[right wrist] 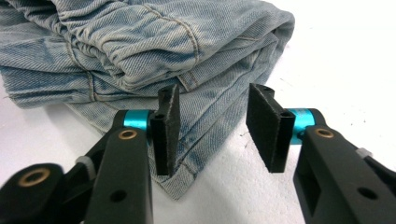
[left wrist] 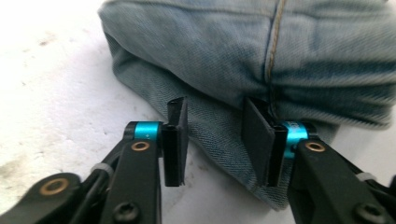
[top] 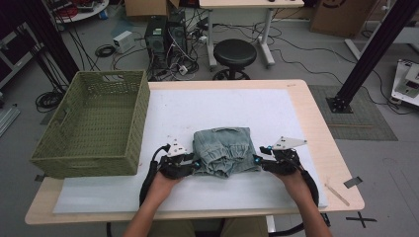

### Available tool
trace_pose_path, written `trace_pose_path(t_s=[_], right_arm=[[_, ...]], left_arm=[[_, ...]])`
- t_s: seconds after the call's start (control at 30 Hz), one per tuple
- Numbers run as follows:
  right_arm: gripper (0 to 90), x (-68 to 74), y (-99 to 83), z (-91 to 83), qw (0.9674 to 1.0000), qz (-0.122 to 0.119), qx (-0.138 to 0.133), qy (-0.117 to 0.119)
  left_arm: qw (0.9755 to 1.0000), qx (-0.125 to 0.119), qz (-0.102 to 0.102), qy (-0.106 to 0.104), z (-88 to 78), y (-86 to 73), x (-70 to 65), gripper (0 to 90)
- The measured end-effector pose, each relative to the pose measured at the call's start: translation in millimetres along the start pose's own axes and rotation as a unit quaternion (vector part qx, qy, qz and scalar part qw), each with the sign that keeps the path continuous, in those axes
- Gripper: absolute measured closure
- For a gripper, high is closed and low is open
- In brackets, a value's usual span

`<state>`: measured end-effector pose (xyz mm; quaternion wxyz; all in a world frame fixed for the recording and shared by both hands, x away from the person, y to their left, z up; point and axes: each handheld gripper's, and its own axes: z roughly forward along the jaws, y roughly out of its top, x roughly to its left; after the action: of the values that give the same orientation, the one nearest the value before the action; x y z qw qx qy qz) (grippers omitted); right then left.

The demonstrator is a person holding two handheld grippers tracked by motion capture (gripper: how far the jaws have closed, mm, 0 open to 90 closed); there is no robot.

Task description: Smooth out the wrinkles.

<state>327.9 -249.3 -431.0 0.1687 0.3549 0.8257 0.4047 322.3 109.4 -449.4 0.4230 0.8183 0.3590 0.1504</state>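
Observation:
A folded pair of light blue jeans (top: 225, 150) lies on the white mat near the front of the table. My left gripper (top: 196, 165) is at the left edge of the jeans (left wrist: 280, 46). Its jaws (left wrist: 215, 109) stand apart, straddling the bottom denim layer at the lower fold, and the pads do not press on it. My right gripper (top: 257, 160) is at the bundle's right edge. In the right gripper view the jeans (right wrist: 140, 46) show gathered folds and a seam. A loose lower corner lies between the open jaws of that gripper (right wrist: 214, 93), untouched by the pads.
A large green woven basket (top: 133, 128) stands on the table's left side, its inside bare. The white mat (top: 222, 103) stretches back behind the jeans. Beyond the far edge are a black stool (top: 234, 52), computer towers and cables on the floor.

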Motion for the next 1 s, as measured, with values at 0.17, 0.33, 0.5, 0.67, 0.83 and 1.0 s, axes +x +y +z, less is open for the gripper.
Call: trace_pose_path(t_s=[0.17,0.33,0.5,0.67,0.83,1.0], right_arm=[[53.8,0.8,0.9,-2.2,1.0000,-0.003,-0.005,-0.003],[51.0,0.5,3.5,-4.1,0.9998,0.009,-0.017,-0.002],[52.2,-1.3,12.4,-5.5,0.9986,0.034,-0.042,0.002],[53.8,1.1,26.7,0.4,0.9976,0.040,-0.052,0.021],[57.6,2.8,36.8,14.0,0.9975,0.054,-0.037,0.026],[54.4,4.9,41.7,36.8,0.9938,0.107,0.022,0.023]], left_arm=[[0.9995,0.019,0.019,0.014,1.5,1.5,-4.4,65.7],[0.9998,-0.018,-0.010,0.006,-6.7,-1.1,0.7,58.6],[0.9925,-0.110,-0.052,-0.005,-21.1,2.9,14.0,45.8],[0.9855,-0.160,-0.055,-0.015,-19.6,18.5,16.8,40.3],[0.9851,-0.165,-0.045,-0.015,-10.4,33.3,14.5,39.1],[0.9851,-0.166,-0.035,-0.025,0.4,45.8,10.1,40.2]])
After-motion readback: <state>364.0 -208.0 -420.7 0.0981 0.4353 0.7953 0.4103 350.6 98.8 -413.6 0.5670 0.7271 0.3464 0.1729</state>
